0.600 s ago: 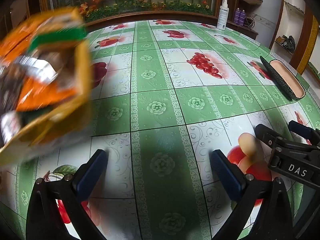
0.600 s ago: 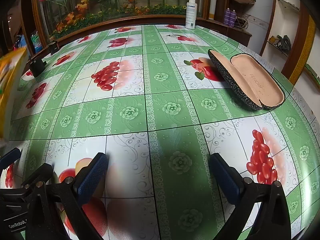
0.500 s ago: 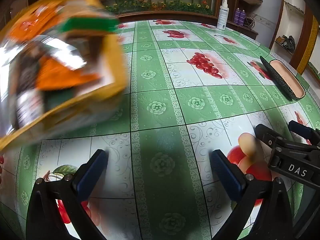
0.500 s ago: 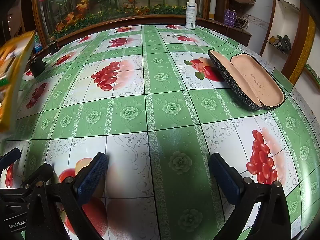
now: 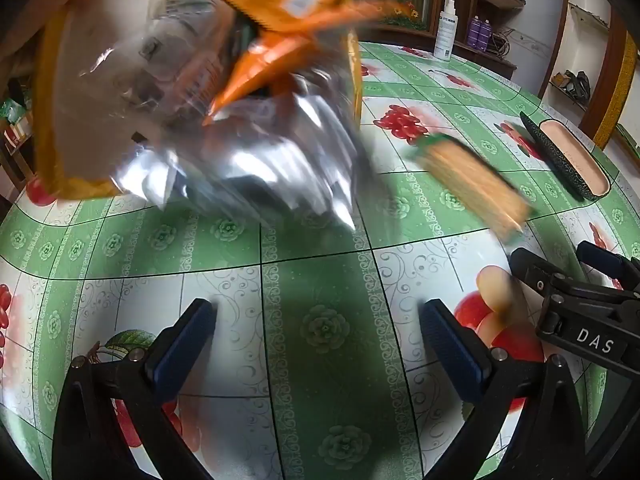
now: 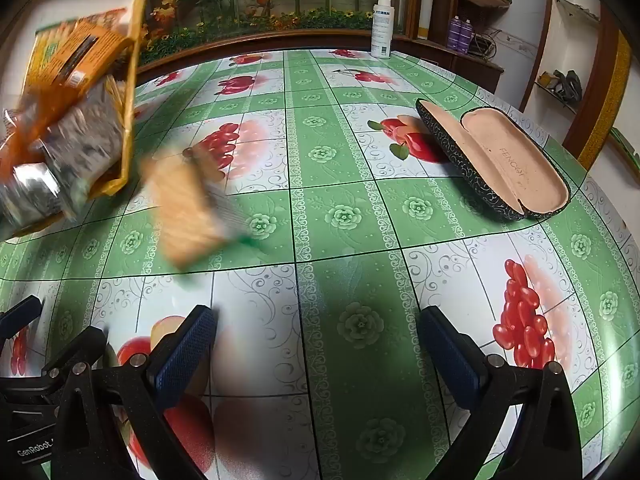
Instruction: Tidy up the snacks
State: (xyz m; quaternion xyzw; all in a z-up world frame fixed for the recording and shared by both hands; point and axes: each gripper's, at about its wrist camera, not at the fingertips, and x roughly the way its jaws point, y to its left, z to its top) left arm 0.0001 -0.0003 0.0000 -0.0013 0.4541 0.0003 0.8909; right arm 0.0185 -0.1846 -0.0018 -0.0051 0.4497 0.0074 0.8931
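A yellow basket (image 5: 52,128) is tipped over above the table, and blurred snack packets spill out of it: silver foil packs (image 5: 260,168) and orange packs (image 5: 272,60). A tan packet with green ends (image 5: 472,180) is blurred in motion just over the table. In the right wrist view the basket (image 6: 128,92) is at the far left and the tan packet (image 6: 184,208) is left of centre. My left gripper (image 5: 318,344) is open and empty, low over the table. My right gripper (image 6: 318,344) is open and empty; it also shows at the right edge of the left wrist view.
An open glasses case (image 6: 496,160) lies at the right of the green fruit-patterned tablecloth (image 6: 360,216). A white spray bottle (image 6: 382,26) stands at the table's far edge. A planter with flowers runs behind the table.
The basket has swung in from the left and tipped, and snack packets are now spilling out of it toward the table. Both grippers have stayed put and open.
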